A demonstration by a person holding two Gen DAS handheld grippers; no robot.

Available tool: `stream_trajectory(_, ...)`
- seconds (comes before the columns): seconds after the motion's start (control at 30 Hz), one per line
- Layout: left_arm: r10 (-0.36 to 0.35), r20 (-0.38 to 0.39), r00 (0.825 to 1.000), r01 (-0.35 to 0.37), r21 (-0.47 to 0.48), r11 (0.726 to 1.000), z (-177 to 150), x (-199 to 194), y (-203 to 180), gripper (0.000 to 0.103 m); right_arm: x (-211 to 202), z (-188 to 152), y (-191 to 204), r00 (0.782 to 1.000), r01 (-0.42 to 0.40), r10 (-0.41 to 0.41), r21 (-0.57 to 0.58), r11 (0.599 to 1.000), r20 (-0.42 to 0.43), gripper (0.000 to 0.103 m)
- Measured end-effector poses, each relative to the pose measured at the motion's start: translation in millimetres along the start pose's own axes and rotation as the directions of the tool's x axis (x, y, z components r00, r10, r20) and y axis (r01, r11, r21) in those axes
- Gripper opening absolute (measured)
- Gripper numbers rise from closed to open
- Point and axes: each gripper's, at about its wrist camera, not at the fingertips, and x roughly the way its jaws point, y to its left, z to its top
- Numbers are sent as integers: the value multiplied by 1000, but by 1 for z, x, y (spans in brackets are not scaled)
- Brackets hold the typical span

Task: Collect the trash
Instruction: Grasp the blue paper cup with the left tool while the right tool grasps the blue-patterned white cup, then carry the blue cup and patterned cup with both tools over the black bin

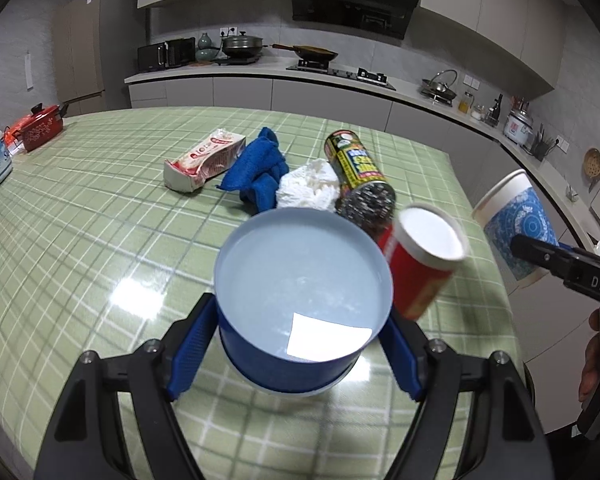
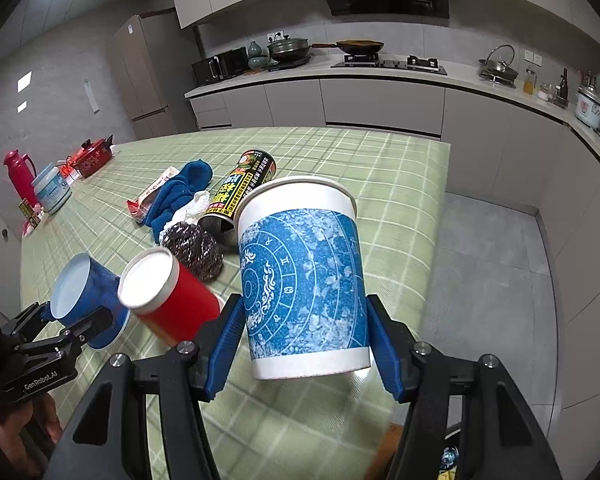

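- The left gripper (image 1: 304, 356) has its blue-padded fingers (image 1: 188, 356) closed on both sides of a small dark-blue paper cup with a pale inside (image 1: 300, 300); the cup is tipped, mouth toward the camera, and is lifted off the green checked tablecloth (image 1: 100, 240).
- The right gripper (image 2: 306, 344) is clamped on a tall white paper cup with a blue zodiac-print band (image 2: 304, 280), gripping its lower half; the cup leans slightly and sits out past the table's near edge, over the grey floor (image 2: 492, 280).
- A red paper cup with a white rim (image 2: 168, 300) lies tilted between the two held cups, its mouth facing the cameras. Whether it touches the blue cup I cannot tell.
- Just behind it rests a steel wire scouring ball (image 2: 194, 248).
- Beside the scourer lies a black-and-yellow printed can (image 2: 240, 192) on its side, with crumpled white tissue (image 1: 308, 188) against it.
- A bunched blue cloth (image 1: 260, 168) and a flattened white-and-red carton (image 1: 204, 160) lie next to the tissue.
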Motion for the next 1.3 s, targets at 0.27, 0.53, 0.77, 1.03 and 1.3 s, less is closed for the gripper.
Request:
stream_trajectory(0.27, -22, 13, 1000, 22, 28, 999, -17, -22, -30, 79, -41, -27, -21, 1000, 22, -23, 13, 1000, 16, 62)
stream_trajectory(0.53, -82, 9, 997, 81, 85, 993, -34, -35, -82, 79, -84, -62, -58, 997, 70, -71, 54, 996, 19, 62)
stream_trajectory(0.77, -149, -4, 989, 148, 145, 978, -46, -39, -135, 79, -122, -95, -101, 991, 129, -132, 115, 985, 18, 62)
stream_trajectory(1.03, -214, -37, 976, 217, 199, 956, -62, -39, -195, 79, -159, -123, -149, 982, 183, -188, 169, 968, 15, 62)
stream_trajectory(1.3, -259, -86, 962, 273, 250, 929, -84, -33, -256, 79, -180, -148, -188, 976, 213, -218, 205, 955, 0, 62)
